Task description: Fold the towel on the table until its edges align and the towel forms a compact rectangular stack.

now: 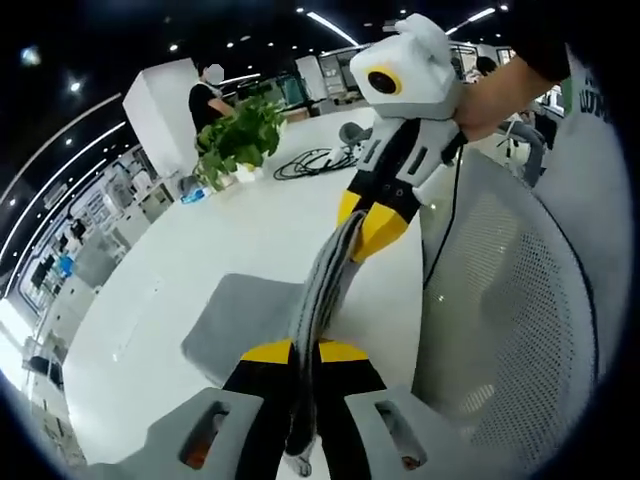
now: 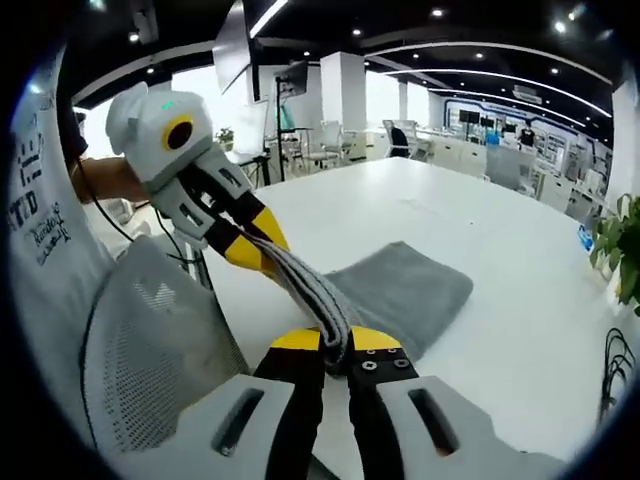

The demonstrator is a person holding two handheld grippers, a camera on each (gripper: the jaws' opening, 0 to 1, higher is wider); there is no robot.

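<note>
Towel, one, grey, hangs stretched in a bunched band between the two grippers, its far part lying flat on the table ahead of the fingers. In the left gripper view the left gripper has its yellow-tipped fingers together, clamped on the band's near end, while the right gripper beyond them pinches the other end, a hand gripping its white body. In the right gripper view the right gripper is likewise clamped on the towel, and the left gripper comes in from the left, closed on the same band.

The table is white, broad and glossy. Beside the fingers, off its edge, stands one white mesh office chair, also seen in the right gripper view. Farther out on the table are one potted plant and one coil of black cable. Beyond, a person stands by a white pillar in a large office with ceiling spotlights, desks and chairs.
</note>
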